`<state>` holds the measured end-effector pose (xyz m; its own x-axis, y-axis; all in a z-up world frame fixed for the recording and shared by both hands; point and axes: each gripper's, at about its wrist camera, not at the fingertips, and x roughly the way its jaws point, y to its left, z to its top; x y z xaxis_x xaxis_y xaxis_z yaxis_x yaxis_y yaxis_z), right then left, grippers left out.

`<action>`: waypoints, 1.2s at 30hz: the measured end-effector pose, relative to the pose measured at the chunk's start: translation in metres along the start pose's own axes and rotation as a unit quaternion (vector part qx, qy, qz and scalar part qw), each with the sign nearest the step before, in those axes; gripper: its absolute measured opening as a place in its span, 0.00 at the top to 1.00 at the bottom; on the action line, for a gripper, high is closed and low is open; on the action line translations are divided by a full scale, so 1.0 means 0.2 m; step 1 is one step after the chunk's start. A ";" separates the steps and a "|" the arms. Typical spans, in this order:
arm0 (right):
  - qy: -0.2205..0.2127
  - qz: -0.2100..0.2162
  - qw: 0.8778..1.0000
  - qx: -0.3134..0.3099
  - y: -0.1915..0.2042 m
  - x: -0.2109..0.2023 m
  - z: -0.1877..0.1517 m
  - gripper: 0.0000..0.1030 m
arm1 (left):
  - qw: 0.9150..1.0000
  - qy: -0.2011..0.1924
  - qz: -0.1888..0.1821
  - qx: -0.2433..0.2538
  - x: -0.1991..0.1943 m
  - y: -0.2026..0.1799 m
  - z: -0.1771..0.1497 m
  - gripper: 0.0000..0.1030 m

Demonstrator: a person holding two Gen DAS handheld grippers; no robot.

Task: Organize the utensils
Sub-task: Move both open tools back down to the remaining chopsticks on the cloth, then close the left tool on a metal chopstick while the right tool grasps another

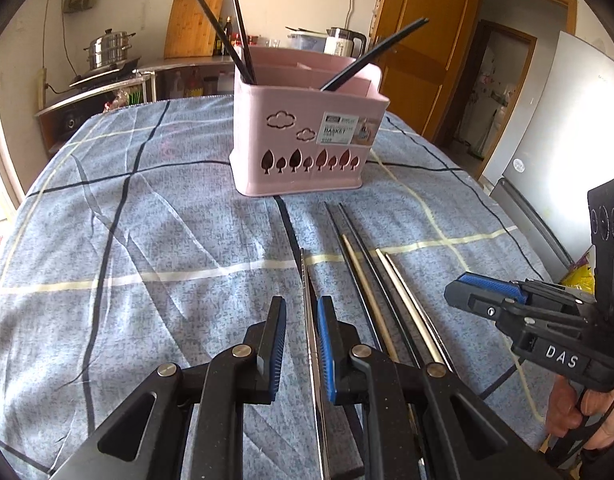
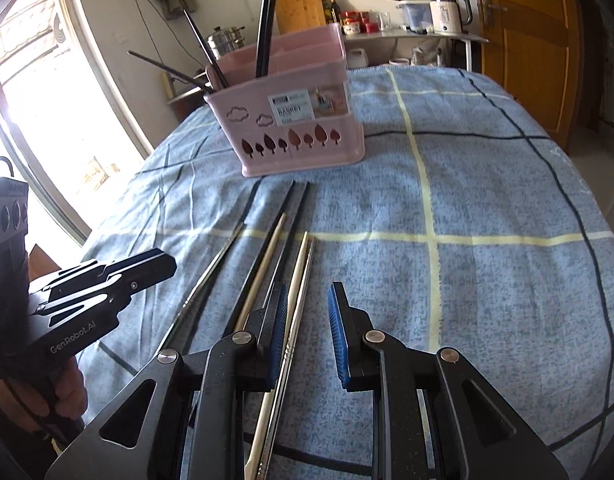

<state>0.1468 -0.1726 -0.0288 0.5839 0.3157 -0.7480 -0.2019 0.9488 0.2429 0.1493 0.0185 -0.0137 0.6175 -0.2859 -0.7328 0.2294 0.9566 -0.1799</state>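
A pink utensil basket (image 1: 307, 140) (image 2: 299, 136) stands on the blue checked tablecloth with black chopsticks (image 1: 223, 24) leaning in its compartments. Several chopsticks lie in a row in front of it. My left gripper (image 1: 303, 306) is open, low over the cloth, with a steel chopstick (image 1: 304, 272) lying between its jaws, nearer the right pad. My right gripper (image 2: 307, 296) is open too. A pale chopstick and a steel chopstick (image 2: 304, 280) lie together close to its left finger. Black chopsticks (image 2: 295, 208) and a wooden one (image 2: 267, 256) lie between the two grippers.
Behind the table are a counter with a steel pot (image 1: 109, 48), a cutting board (image 1: 193, 26) and a kettle (image 2: 447, 10). A wooden door (image 2: 535, 40) is on the right, a bright window (image 2: 39, 100) on the left. The cloth (image 2: 487, 200) to the right is bare.
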 end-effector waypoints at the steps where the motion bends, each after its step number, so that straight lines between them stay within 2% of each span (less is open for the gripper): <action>1: 0.003 0.000 1.000 0.000 0.00 0.01 0.00 0.79 | 1.000 0.003 0.001 0.000 0.02 0.00 0.00 0.85; 11: 0.034 -0.013 0.999 -0.001 0.00 0.13 0.00 0.79 | 1.000 0.029 0.007 -0.004 0.15 0.01 0.01 0.85; 20: 0.037 -0.027 0.999 -0.017 0.02 0.16 0.02 0.79 | 0.999 0.033 0.016 0.008 0.20 -0.03 0.02 0.85; 22: 0.037 -0.030 0.999 -0.017 0.02 0.16 0.03 0.81 | 0.999 0.033 0.021 0.009 0.21 -0.03 0.03 0.85; 25: 0.040 -0.039 0.998 -0.017 0.00 0.17 0.04 0.92 | 0.999 0.035 0.025 0.005 0.21 -0.03 0.04 0.85; 32: 0.043 -0.039 0.998 0.004 -0.07 0.15 0.05 0.92 | 0.998 0.038 0.039 -0.024 0.20 0.03 0.04 0.85; 36: 0.052 -0.039 0.998 0.002 -0.06 0.18 0.09 0.92 | 0.998 0.051 0.045 -0.016 0.23 0.02 0.08 0.85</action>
<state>0.1837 -0.1735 -0.0477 0.5129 0.2379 -0.8248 -0.1554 0.9707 0.1834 0.1902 0.0089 -0.0383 0.5547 -0.1929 -0.8094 0.1510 0.9799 -0.1300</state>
